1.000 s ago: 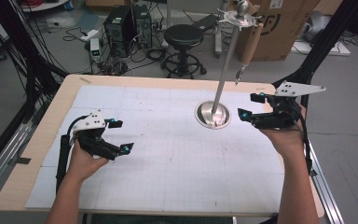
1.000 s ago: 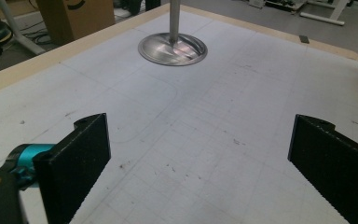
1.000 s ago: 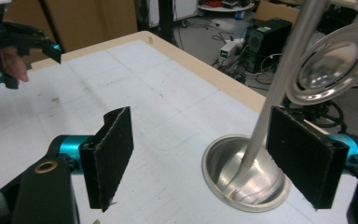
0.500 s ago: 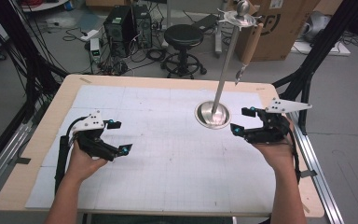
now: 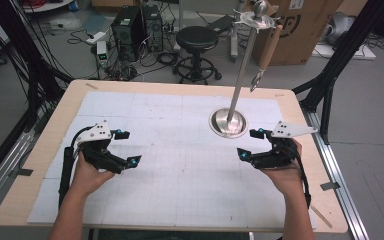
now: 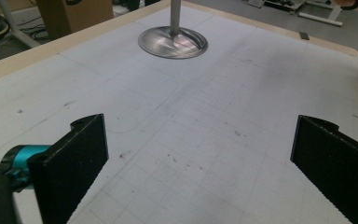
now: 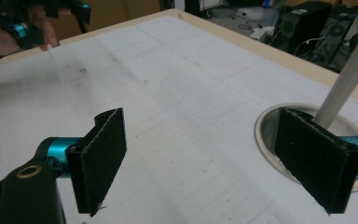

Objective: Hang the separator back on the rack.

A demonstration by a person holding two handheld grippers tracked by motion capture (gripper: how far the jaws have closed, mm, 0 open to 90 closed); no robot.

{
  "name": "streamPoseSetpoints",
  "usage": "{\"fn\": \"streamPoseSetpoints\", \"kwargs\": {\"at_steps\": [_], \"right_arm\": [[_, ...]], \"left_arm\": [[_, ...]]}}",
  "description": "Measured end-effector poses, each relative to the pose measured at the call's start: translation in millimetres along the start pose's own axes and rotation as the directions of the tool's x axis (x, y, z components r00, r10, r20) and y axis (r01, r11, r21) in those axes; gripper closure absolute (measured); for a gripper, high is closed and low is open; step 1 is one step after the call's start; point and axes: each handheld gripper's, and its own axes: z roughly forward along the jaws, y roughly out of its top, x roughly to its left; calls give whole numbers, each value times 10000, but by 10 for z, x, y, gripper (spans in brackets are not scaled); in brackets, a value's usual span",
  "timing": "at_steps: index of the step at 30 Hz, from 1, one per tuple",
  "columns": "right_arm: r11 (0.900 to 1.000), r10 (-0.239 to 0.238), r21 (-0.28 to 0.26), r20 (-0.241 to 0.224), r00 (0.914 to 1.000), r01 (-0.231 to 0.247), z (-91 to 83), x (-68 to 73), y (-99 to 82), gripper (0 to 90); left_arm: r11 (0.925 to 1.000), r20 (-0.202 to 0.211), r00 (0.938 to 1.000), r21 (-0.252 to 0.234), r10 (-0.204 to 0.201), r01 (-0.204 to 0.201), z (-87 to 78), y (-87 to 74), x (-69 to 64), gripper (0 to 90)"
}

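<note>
My left gripper [image 5: 129, 147] rests over the left part of the white grid mat [image 5: 180, 165], open with nothing between its jaws. In the left gripper view, the left gripper [image 6: 200, 163] has its black pads [image 6: 70, 168] wide apart over bare mat. My right gripper [image 5: 249, 144] sits just in front of the metal stand's round base [image 5: 228, 122], also open and holding nothing. The right gripper [image 7: 209, 154] points across the mat, with the stand's base [image 7: 268, 135] and pole [image 7: 349, 70] behind its right jaw. The other hand with the left gripper [image 7: 28, 23] appears far off.
The stand's pole [image 5: 245, 60] rises tilted to a top disc, from which a brown stick with a pointed tip [image 5: 269, 47] hangs. The base [image 6: 172, 42] lies ahead in the left gripper view. A stool [image 5: 196, 37], computers and a cardboard box stand beyond the table's far edge.
My right gripper has come from beside the stand's base toward the table's front edge and slightly left. The left gripper has barely moved. Both stay open.
</note>
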Motion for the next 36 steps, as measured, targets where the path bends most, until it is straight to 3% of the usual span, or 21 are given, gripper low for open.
{"fn": "streamPoseSetpoints", "kwargs": {"at_steps": [15,26,36], "right_arm": [[9999,87,131,-392,9992,-81,124,10,-86,115],[9995,132,278,-107,9999,-129,71,-6,-153,110],[9993,77,365,-124,9999,-72,109,-4,-149,110]], "left_arm": [[9999,-80,9999,-138,-87,86,-31,-5,29,45],[9992,15,9999,-377,-148,148,-26,4,54,45],[9996,-99,9999,-250,-100,97,-20,3,40,45]]}}
